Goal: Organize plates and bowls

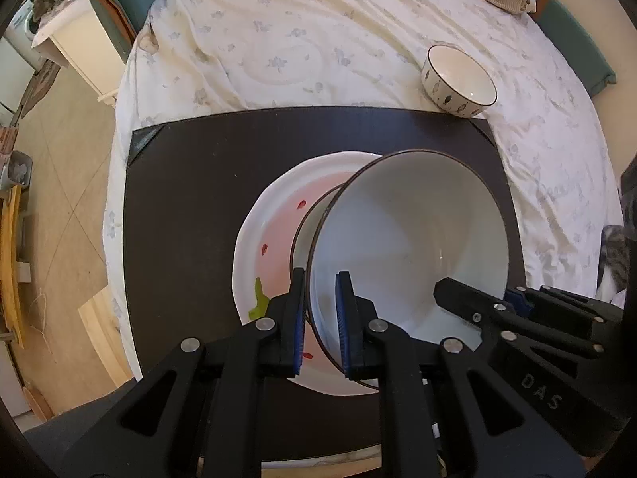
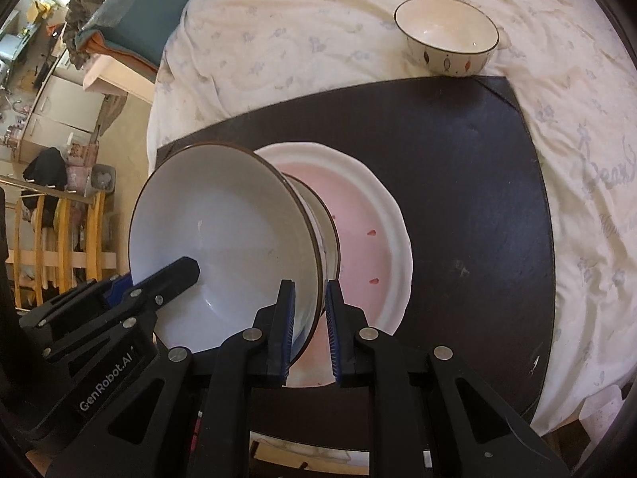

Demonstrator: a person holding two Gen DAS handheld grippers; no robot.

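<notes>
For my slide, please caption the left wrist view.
Both grippers' fingers straddle a large white bowl's rim above a pink plate.

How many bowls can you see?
3. A big white bowl held by both grippers over the plate, a second bowl nested under it, and a small patterned bowl on the bed. More may be hidden underneath.

"DAS" marks the right claw point(image 1: 469, 298); "GenRobot.AI" marks the left claw point(image 2: 175, 275).
</notes>
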